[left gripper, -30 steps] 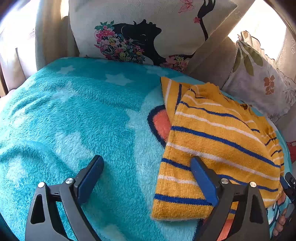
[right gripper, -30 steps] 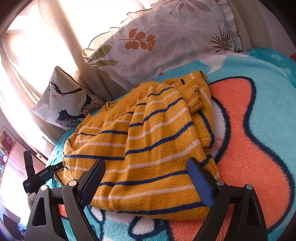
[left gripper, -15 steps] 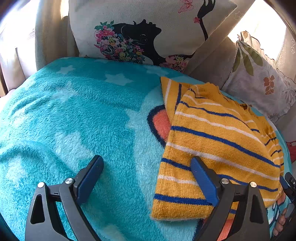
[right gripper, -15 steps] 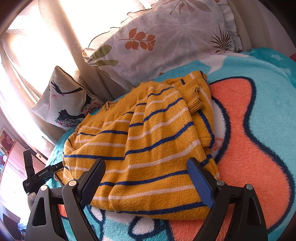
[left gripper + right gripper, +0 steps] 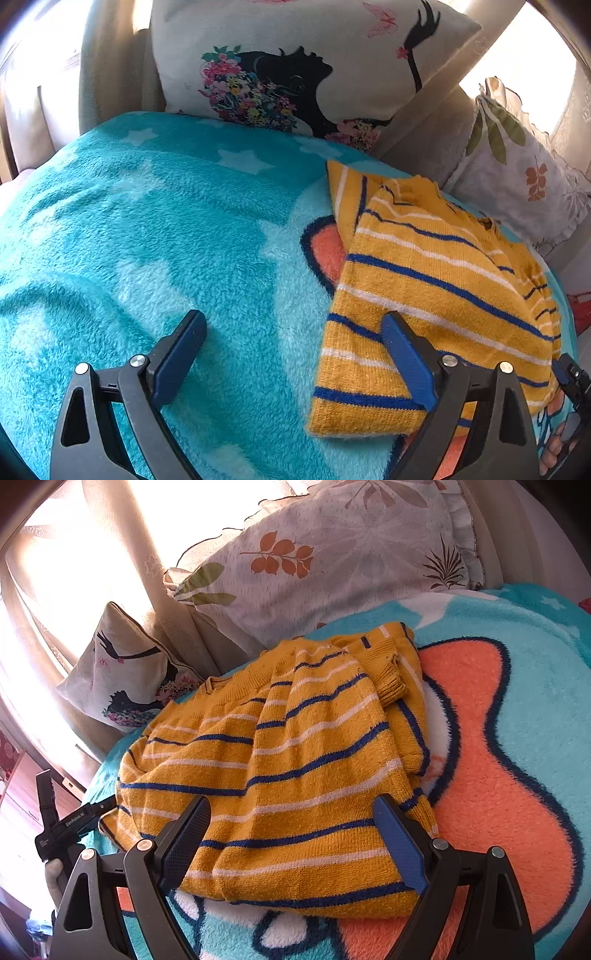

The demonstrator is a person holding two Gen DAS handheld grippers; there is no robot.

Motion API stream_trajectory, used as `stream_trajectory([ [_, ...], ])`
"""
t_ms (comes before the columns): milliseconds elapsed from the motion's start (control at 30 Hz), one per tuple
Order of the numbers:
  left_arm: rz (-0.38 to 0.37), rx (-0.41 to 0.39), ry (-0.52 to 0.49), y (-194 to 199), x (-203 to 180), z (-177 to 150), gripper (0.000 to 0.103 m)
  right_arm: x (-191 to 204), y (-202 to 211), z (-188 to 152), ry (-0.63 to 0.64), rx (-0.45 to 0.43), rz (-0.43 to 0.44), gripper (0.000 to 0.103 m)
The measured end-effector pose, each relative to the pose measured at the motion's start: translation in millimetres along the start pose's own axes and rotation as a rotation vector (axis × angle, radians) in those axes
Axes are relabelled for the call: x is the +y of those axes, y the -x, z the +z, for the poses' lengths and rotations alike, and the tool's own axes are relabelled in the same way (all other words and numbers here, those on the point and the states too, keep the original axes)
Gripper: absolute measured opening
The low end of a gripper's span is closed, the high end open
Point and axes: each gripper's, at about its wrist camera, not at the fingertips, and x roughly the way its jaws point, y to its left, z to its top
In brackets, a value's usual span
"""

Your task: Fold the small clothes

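A small yellow sweater [image 5: 436, 288] with blue and white stripes lies folded on a turquoise fleece blanket [image 5: 147, 240]. In the left wrist view it is to the right; my left gripper [image 5: 291, 354] is open and empty, its right finger over the sweater's near hem. In the right wrist view the sweater [image 5: 295, 768] fills the middle, a sleeve cuff folded onto it at the far right. My right gripper [image 5: 291, 838] is open and empty, just above the sweater's near edge. The left gripper also shows at the far left of the right wrist view [image 5: 66, 830].
A cushion with a black silhouette and flowers [image 5: 295, 74] stands behind the blanket. A leaf-print pillow [image 5: 332, 554] leans at the back. Curtains and a bright window [image 5: 74, 554] lie beyond. The blanket has an orange patch [image 5: 487, 757] right of the sweater.
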Motion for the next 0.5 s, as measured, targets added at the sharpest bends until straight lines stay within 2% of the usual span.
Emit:
stream_trajectory([
  [67,-0.045,-0.036,0.092,8.2,18.4,1.3,0.095,5.0,-1.0,0.3,0.022,0.009,-0.039,0.09],
  [133,-0.091,-0.069,0.219,15.4,44.4,1.4,0.095,15.5,2.7,2.0,0.024,0.052,-0.092,0.078],
  [167,-0.123,-0.08,0.285,17.4,58.1,0.5,0.095,20.7,8.3,3.8,0.007,0.078,-0.039,0.074],
  [200,-0.173,-0.092,0.341,18.7,69.6,0.1,0.095,28.7,16.6,5.4,-0.008,0.086,0.047,0.074],
  [233,-0.213,-0.101,0.379,19.0,77.1,-0.5,0.095,42.2,27.9,7.8,0.005,0.071,0.093,0.074],
  [300,-0.224,-0.112,0.402,19.1,79.4,0.2,0.095,78.7,41.7,12.7,0.126,0.043,0.071,0.074],
  [367,-0.193,-0.113,0.375,19.2,70.9,1.7,0.095,119.7,38.9,12.7,0.279,0.05,0.046,0.076],
  [433,-0.19,-0.123,0.373,20.8,68.7,1.9,0.095,160.2,20.4,3.6,0.43,0.088,0.023,0.076],
  [500,-0.22,-0.124,0.411,19.6,76.2,1.5,0.095,198.1,-6.3,-14.4,0.58,0.137,-0.006,0.076],
])
